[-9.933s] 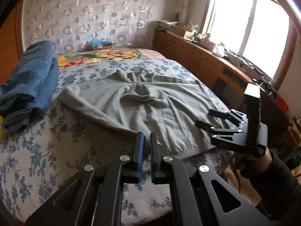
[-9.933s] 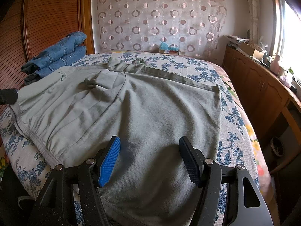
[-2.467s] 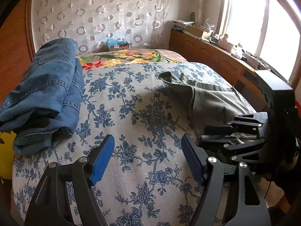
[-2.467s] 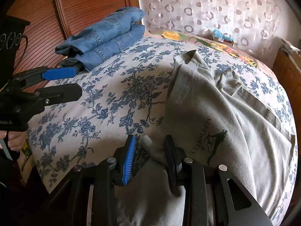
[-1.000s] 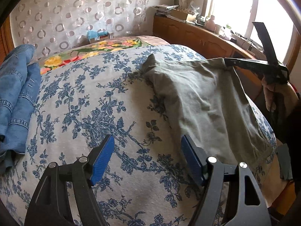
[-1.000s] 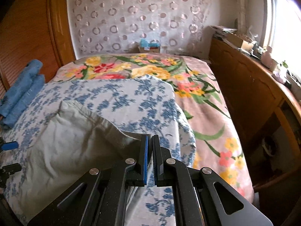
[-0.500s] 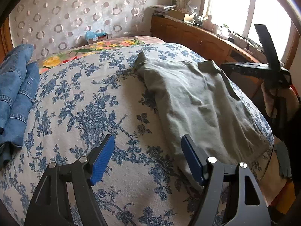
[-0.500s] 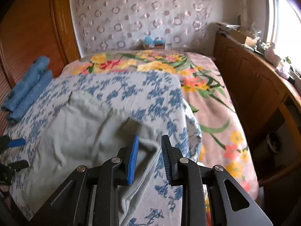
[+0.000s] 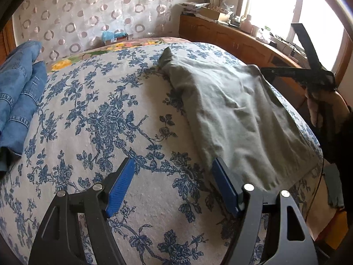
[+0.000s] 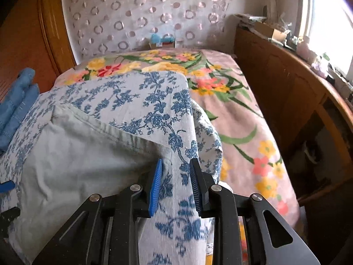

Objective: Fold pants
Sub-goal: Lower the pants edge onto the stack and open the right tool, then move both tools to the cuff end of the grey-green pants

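The grey-green pants (image 9: 238, 114) lie folded lengthwise on the right part of the blue-flowered bed cover (image 9: 106, 119); they also show in the right wrist view (image 10: 72, 152). My left gripper (image 9: 174, 185) is open and empty, low over the cover beside the pants' near left corner. My right gripper (image 10: 175, 183) is open and empty, just past the pants' far corner, over the blue-flowered cover. It shows from the side in the left wrist view (image 9: 278, 71) at the pants' right edge.
Folded blue jeans (image 9: 17, 92) are stacked at the left of the bed, also seen in the right wrist view (image 10: 15, 108). A flowered blanket (image 10: 238, 114) covers the bed's far side. A wooden cabinet (image 10: 293, 92) with clutter runs under the window on the right.
My right gripper has opened wider and let the pants' corner down; the pants now lie flat. My left gripper has stayed open and shifted a little nearer the pants.
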